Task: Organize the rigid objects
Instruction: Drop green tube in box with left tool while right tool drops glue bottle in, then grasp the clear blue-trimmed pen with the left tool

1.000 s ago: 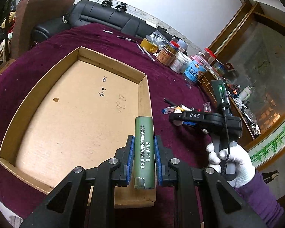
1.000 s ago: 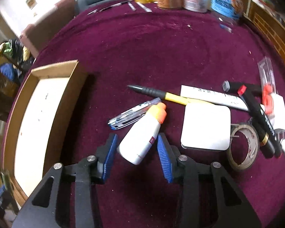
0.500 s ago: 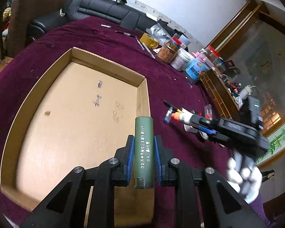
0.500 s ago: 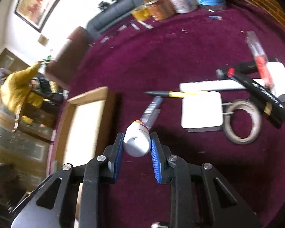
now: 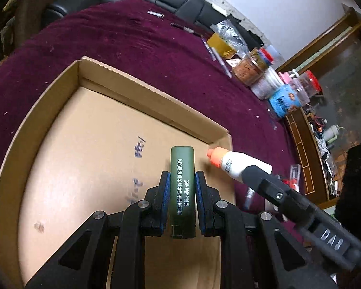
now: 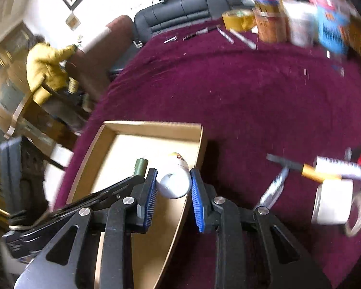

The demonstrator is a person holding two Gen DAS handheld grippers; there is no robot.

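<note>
the left tongs (image 5: 182, 187) gripped a green bar (image 5: 182, 180) over the cardboard tray (image 5: 48, 110); the right tongs (image 6: 173, 183) clamped a white bottle (image 6: 174, 180) above the tray's right wall on the tabletop (image 6: 252, 91).

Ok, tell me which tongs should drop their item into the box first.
Left. The left tongs hold the green bar well over the cardboard box floor; the right tongs carry the white bottle just over its rim.

Right gripper (image 6: 173, 183) clamps white bottle (image 6: 174, 180) above cardboard tray (image 6: 154, 126); green cylinder (image 6: 140, 167) just left.
</note>
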